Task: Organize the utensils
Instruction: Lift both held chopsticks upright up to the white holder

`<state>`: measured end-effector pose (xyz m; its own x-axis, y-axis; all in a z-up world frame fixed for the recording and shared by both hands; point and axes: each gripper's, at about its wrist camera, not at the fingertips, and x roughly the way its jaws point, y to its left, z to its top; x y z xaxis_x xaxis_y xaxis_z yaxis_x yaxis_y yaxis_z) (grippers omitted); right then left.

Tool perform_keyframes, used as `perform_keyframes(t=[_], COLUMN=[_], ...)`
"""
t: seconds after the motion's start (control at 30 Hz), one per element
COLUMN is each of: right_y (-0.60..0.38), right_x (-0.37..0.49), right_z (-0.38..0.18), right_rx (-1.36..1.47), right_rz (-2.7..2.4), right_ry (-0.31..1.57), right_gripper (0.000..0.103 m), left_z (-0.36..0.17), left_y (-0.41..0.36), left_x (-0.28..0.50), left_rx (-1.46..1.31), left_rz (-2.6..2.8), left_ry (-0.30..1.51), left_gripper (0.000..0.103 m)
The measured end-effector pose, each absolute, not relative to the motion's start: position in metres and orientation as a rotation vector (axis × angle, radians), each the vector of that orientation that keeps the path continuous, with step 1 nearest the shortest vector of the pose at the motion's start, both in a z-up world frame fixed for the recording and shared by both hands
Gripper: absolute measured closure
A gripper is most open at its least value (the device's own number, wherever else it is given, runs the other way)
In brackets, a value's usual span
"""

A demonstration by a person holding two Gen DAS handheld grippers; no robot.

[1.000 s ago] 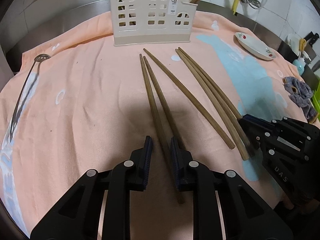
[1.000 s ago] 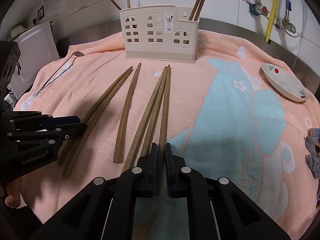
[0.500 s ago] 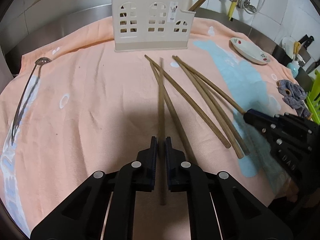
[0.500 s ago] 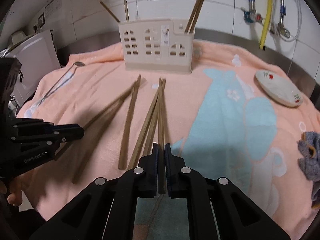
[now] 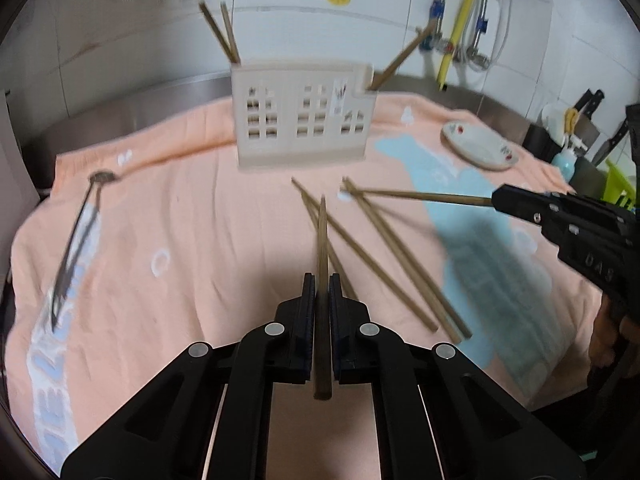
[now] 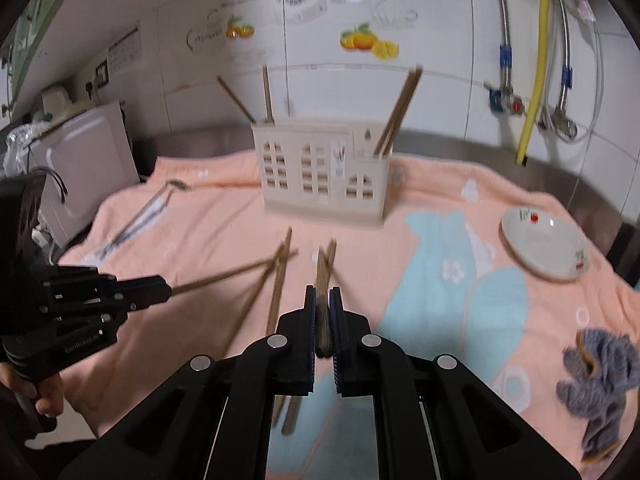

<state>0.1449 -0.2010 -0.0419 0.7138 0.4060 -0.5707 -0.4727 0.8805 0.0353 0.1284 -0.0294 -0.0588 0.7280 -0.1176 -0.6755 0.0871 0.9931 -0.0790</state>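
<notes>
My left gripper [image 5: 319, 280]: black two-finger tool clamped on one long brown wooden chopstick [image 5: 322, 240], which sticks forward from the pads, tip raised off the cloth
My right gripper [image 6: 323, 294]: same black build, jaws closed on a second brown wooden chopstick [image 6: 321, 276] that points ahead toward the holder
Loose chopsticks [image 5: 384, 256]: several more slim, round, tapering wooden sticks lying fanned on the cloth between my two grippers, just ahead of them
Holder [image 6: 324, 172]: cream plastic utensil caddy with window-shaped cut-outs, standing upright beyond the loose sticks; chopsticks lean out of its left and right compartments
Ladle [image 5: 78, 236]: long thin metal handle with a small bowl, lying well off to the left
Surface: peach terry towel [image 5: 180, 240] with a pale blue animal print, soft and slightly rumpled, spread over a steel counter
Other items: white shallow dish [image 6: 544, 244] with red marks at right; grey knitted rag [image 6: 600, 376] near the right edge
Room: white tiled wall with fruit stickers, yellow hose [image 6: 536, 60] and steel pipes
</notes>
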Motion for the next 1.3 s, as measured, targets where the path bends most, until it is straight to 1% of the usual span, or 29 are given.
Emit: perform_keyframes(t=[0.27,0.53,0.93,1.17,1.3], right_y=[-0.193,-0.182,-0.187,-0.196,-0.194], right_x=[0.164,0.183,0.218,0.246,0.259], right_z=[0.007,0.047,0.122,0.143,0.146], right_rx=[-0.112,-0.134,-0.159,-0.152,-0.176], right_rz=[0.543,0.582,0.574,0.557,0.519], right_ry=[0.528,0.491,0.424,0.444,0.45], right_gripper=[0.097,0.097,0.097,0.097,0.097], left_z=[-0.03,-0.01,0.039,0.069,0.099], left_y=[-0.019,-0.005,-0.003,0.0,0.003], left_x=[0.138,0.156,0.191,0.205,0.211], left_rx=[-0.023,-0.051,0.005,0.018,0.031], left_rz=[-0.126,-0.161,-0.197,-0.208,-0.197], left_ry=[0.665,0.64,0.577,0.541,0.482], left_gripper=[0.097,0.098,0.098,0.098,0.098])
